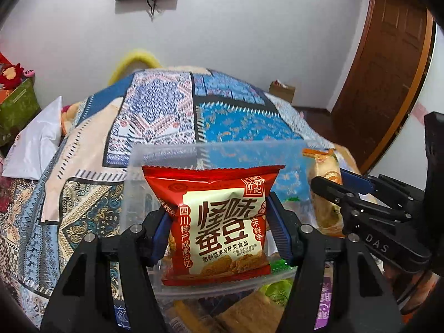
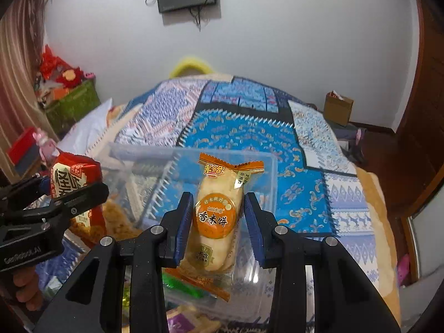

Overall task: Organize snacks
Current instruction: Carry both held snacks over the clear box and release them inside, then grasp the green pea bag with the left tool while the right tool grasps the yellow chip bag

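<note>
so on my left claw (image 1: 217, 223) i've got the red broad bean packet (image 1: 219, 222) clamped upright between the blue pads, squeezed at its waist, hanging just over the near edge of the clear plastic bin (image 1: 133, 172). more loose snacks (image 1: 249, 308) sit right under the fingers. off to that claw's right, my right claw (image 2: 217, 223) is closed around the orange rice cracker pack (image 2: 217, 222), also upright, though the right pad looks barely touching, so that grip seems loose to me. it's poised above the bin too, with a green wrapper (image 2: 183, 285) below it. my worry: both claws are crowding the same bin, so they could bump on the drop, and the cracker could slip out early or get crushed if i squeeze harder.
</note>
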